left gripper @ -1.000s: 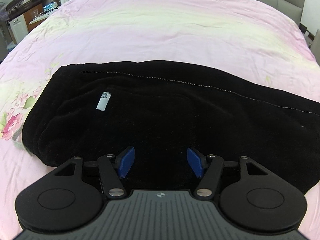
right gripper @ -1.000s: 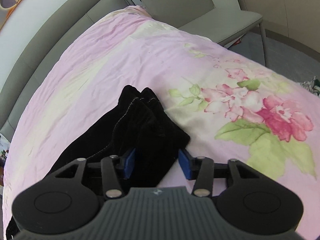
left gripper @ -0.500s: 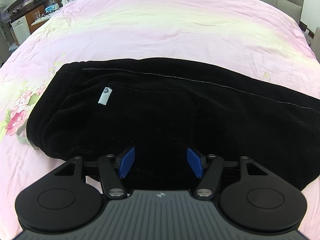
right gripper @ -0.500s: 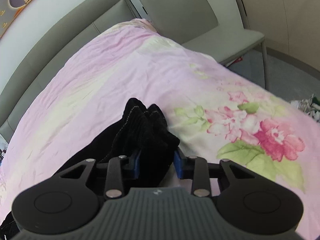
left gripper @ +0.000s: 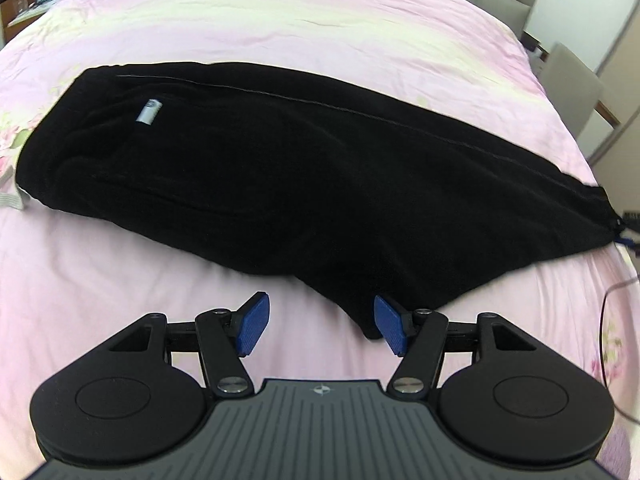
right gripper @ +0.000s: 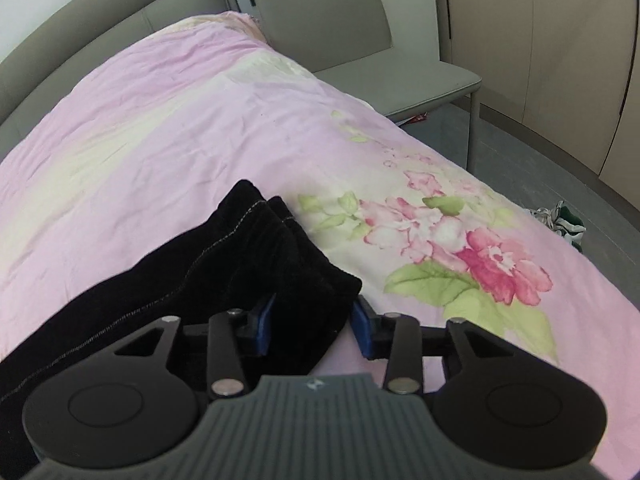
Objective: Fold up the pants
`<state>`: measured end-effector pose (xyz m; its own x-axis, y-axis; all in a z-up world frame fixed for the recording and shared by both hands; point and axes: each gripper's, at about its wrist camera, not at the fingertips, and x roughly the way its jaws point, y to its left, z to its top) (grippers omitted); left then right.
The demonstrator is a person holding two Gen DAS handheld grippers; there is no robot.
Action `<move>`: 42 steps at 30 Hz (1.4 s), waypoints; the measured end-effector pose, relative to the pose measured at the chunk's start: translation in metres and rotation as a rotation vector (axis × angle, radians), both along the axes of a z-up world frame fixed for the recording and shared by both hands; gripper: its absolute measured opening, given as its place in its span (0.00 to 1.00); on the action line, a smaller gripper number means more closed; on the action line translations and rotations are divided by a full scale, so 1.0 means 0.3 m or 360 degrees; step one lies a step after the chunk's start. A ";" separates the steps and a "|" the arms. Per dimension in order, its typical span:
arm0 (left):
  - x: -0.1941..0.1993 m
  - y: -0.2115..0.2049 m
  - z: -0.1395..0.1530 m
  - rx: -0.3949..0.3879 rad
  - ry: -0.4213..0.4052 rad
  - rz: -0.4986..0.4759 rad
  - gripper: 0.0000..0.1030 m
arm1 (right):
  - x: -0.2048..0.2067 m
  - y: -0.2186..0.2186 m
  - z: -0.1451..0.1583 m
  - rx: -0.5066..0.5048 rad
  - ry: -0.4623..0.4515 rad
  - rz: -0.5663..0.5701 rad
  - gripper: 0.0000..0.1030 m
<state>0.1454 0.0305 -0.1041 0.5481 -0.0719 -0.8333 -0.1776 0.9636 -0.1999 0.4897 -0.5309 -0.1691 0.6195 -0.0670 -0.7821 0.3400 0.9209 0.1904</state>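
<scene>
Black pants (left gripper: 320, 180) lie folded lengthwise across a pink bed cover (left gripper: 280, 20), waist at the left with a white label (left gripper: 148, 112), legs running right. My left gripper (left gripper: 320, 328) stands open just above the cover at the pants' near edge. The crotch point lies beside its right pad (left gripper: 390, 330), and nothing is held. In the right wrist view the leg ends (right gripper: 260, 248) bunch between the blue pads of my right gripper (right gripper: 312, 324). Its jaws are opening, with the cloth still between them.
A grey headboard (right gripper: 100, 40) runs behind the bed. A grey chair (right gripper: 360, 40) stands at the bed's far side, and a bundle of clothes (right gripper: 560, 220) lies on the floor beyond. A thin dark cable (left gripper: 608, 320) curls on the cover at the right.
The left gripper has slid right along the pants' near edge, from over the waist to the crotch point. The right jaws closed on the leg ends, then widened again.
</scene>
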 end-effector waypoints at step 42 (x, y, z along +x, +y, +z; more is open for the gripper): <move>0.189 -0.164 0.111 0.0201 -0.0129 -0.0158 0.02 | -0.640 1.199 -0.090 -0.0968 -0.0635 0.2324 0.56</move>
<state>0.2023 -0.0189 -0.0706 0.6091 -0.0268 -0.7927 -0.0682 0.9939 -0.0861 0.2977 -0.1712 -0.1962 0.5748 0.5037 -0.6448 -0.8182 0.3657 -0.4437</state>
